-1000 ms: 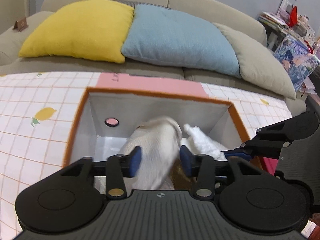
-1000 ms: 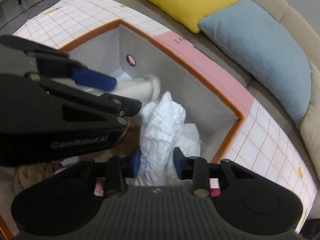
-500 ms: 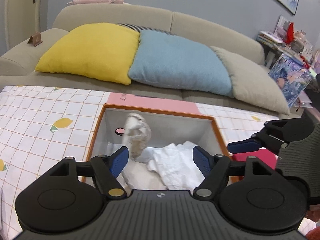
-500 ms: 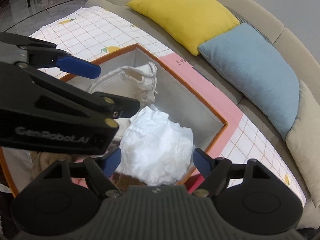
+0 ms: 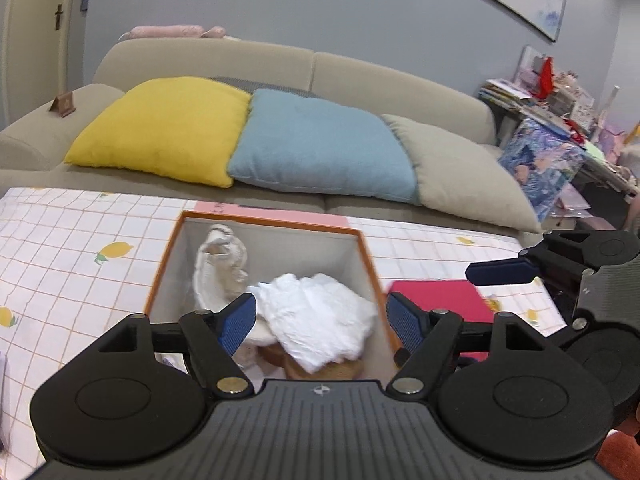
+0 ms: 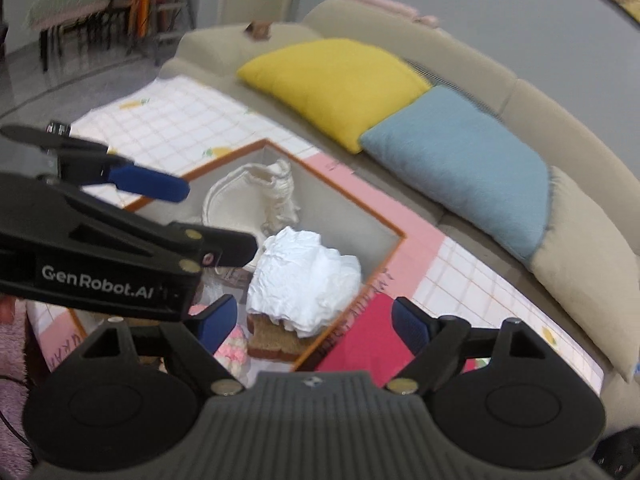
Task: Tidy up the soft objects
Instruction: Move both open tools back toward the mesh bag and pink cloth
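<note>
The orange-rimmed storage box (image 5: 362, 248) sits on the worktop, whose cloth (image 5: 72, 240) is a pale grid printed with lemons. Its open mouth faces up and its inner walls are grey. Inside, a cream knitted item (image 5: 219, 268) leans against the left wall, its long axis close to upright, with the open, rumpled end pointing up toward the rim. Beside it on the right lies a crumpled white cloth (image 5: 320, 316), a wide heap with no clear long axis, touching the cream piece at its lower edge. The white cloth rests on a brown woven item (image 6: 276, 340), of which only an edge shows beneath it. In the right wrist view a pink-and-white fluffy piece (image 6: 232, 346) shows at the near side of the box, partly hidden by the tongs.

A red flat object (image 5: 436, 298) lies on the cloth just beside the right wall of the box.

The left tongs (image 5: 322, 322) hang above the near rim of the box with their blue pads spread wide and nothing between them. The right tongs (image 6: 310, 322) are likewise spread wide and hold nothing; they hover above the near right corner of the box, beside the left tongs.

Behind the worktop stands a beige sofa (image 5: 360, 80) carrying a yellow cushion (image 5: 160, 128), a blue cushion (image 5: 320, 148) and a beige cushion (image 5: 460, 172) in a row, each overlapping its neighbour.
</note>
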### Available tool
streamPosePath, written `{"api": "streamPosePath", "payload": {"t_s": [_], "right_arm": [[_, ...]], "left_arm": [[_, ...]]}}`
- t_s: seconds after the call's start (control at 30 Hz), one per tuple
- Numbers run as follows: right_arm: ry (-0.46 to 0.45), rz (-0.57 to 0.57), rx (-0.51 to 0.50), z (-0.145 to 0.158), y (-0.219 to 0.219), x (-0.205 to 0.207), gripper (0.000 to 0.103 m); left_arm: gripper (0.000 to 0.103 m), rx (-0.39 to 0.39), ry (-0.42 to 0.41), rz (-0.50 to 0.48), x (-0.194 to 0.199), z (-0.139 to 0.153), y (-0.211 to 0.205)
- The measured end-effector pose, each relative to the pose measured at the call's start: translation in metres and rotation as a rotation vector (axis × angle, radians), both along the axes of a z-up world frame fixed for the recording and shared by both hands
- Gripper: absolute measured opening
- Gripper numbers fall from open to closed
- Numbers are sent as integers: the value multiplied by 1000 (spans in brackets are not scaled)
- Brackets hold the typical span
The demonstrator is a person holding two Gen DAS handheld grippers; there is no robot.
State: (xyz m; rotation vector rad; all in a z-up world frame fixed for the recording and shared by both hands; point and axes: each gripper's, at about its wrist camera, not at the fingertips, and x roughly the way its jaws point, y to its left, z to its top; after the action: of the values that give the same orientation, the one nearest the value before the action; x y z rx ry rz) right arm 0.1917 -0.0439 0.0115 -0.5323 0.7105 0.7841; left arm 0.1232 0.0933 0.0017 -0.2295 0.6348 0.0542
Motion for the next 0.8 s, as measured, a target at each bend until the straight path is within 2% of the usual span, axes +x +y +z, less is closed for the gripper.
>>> {"api": "streamPosePath", "payload": {"t_s": [0.23,0.43,0.53,0.67,0.8], "right_arm": [[-23,-171,121,6,-67,-31,83],[-35,-348,159,-6,-123,-55,83],[-31,-425,146,-16,-147,-62,83],[-35,-503,80,-33,-170,-64,83],[-25,-595,37,-50,-193,-63,82]], "left_arm": [[87,-49,-33,-96,-24,1,-40],[87,-155,-22,-190,-32,-7,-70],[87,-166,-2,-247,-32,-14,-86],[87,-197,39,-313,-27,-25,-105],[87,-190,96,-349,-24,-45,-121]]}}
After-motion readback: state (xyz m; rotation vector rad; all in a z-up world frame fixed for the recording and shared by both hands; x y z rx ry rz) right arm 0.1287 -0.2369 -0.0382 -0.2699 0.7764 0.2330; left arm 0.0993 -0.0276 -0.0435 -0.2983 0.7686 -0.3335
